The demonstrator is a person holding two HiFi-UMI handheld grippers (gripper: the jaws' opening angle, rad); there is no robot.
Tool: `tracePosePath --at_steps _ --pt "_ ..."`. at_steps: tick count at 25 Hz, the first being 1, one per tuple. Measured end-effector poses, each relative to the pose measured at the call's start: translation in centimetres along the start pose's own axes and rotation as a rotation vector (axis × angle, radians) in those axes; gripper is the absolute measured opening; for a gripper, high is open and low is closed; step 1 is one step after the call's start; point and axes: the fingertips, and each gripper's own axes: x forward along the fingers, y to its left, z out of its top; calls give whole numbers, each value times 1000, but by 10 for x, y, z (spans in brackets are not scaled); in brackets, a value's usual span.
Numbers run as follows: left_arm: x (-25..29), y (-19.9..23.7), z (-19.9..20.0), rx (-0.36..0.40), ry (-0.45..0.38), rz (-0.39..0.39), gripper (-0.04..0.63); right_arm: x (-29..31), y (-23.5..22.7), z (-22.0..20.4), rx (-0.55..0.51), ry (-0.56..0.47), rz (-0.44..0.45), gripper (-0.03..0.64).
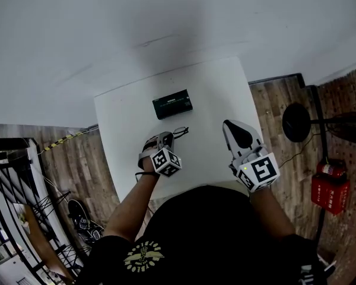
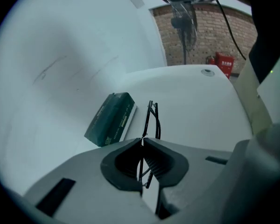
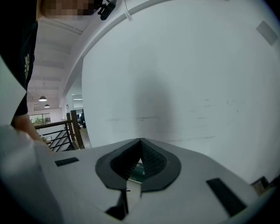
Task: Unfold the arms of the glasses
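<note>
Glasses [image 2: 152, 118] pinched in left gripper [image 2: 143, 140], jaws nearly closed on the thin frame; long axis runs straight ahead past the tips. Right gripper [image 3: 140, 142] closed, empty, well apart to the right.

The head view looks steeply down from above the person onto the white tabletop [image 1: 213, 94], with the left tool [image 1: 166, 136] and right tool [image 1: 228, 123] low in frame. Each tool view sits close behind its own jaws. The left faces down across the tabletop toward a brick wall [image 2: 205, 36], the right nearly level at a white wall [image 3: 186, 78]. The head and left tool views share the glasses [image 1: 179, 132] and green box [image 1: 172, 104].
</note>
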Motion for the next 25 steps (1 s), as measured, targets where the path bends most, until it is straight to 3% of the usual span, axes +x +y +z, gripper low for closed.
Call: tracePosePath --at_steps 5,11,18,25 --pt "-32 21 12 -330 -180 -15 23 0 15 9 -19 -13 16 3" --pt "-96 56 40 -595 -435 -4 23 3 39 24 -49 -36 41 3" --pt "-163 91 58 -701 -653 63 23 6 71 41 -64 -67 78 3" --pt "-232 109 66 -785 -853 74 23 7 124 70 -68 -114 173 3"
